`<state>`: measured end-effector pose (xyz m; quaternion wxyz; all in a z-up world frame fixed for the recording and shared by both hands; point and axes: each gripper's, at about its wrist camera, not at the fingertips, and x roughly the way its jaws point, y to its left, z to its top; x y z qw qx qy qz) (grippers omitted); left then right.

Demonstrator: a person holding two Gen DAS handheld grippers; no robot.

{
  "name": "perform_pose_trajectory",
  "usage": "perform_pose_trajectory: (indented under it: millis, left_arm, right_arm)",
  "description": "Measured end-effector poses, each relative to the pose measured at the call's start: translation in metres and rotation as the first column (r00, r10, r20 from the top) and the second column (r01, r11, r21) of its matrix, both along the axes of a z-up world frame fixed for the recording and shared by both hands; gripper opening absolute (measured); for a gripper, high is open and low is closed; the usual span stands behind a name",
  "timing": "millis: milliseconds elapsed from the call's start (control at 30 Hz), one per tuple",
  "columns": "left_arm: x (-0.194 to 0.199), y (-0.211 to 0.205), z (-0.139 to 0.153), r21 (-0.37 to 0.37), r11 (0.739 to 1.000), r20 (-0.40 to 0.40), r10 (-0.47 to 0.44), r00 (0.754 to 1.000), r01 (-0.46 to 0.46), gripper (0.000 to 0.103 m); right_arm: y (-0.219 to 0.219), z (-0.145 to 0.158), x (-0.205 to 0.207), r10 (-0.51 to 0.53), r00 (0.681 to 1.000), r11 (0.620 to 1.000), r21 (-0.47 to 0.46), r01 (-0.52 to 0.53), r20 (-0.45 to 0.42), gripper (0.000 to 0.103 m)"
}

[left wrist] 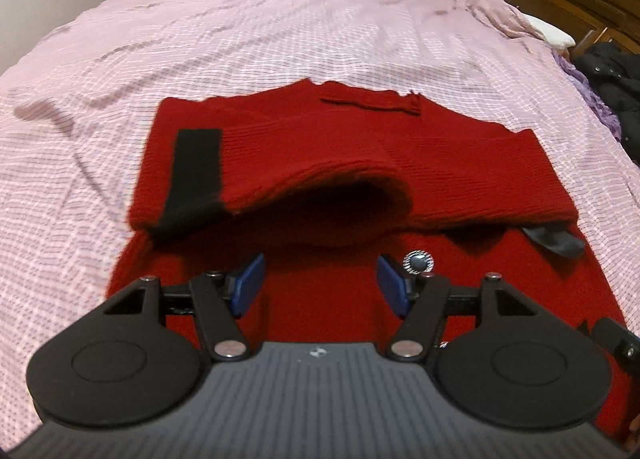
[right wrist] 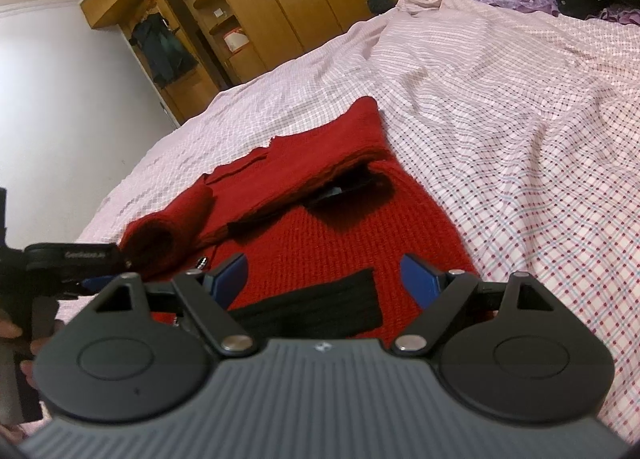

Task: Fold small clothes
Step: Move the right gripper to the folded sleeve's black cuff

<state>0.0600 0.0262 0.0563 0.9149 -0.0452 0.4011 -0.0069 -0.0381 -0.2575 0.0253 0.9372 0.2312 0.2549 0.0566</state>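
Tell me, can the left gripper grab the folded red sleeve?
Probably yes. The left gripper is open, and the sleeve lies just ahead on the sweater with nothing between them.

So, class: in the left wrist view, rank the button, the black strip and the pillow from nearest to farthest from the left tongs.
1. Button, just beside the tongs' right finger.
2. Black strip, ahead on the left.
3. Pillow, far right, at the headboard.

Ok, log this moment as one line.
garment: red sweater partly folded on bed | left gripper: open, empty | right gripper: open, empty
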Motion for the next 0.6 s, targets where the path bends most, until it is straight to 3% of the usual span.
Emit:
perform_pose_trajectory:
  millis: [300, 600]
  left_arm:
    - [-0.016, 0.033, 0.0, 0.03, 0.997, 0.0, 0.067, 0.998, -0.067, 0.069]
    - [-0.025, 0.069, 0.001, 0.03, 0.988, 0.006, 0.152, 0.988, -0.152, 0.069]
  right_arm:
    - [0.017, 0.007, 0.005, 0.036, 0.999, 0.999, -0.038, -0.036, -0.003, 0.085]
    - [0.047, 0.021, 0.025, 0.137, 0.991, 0.986, -0.1, -0.135, 0.01, 0.085]
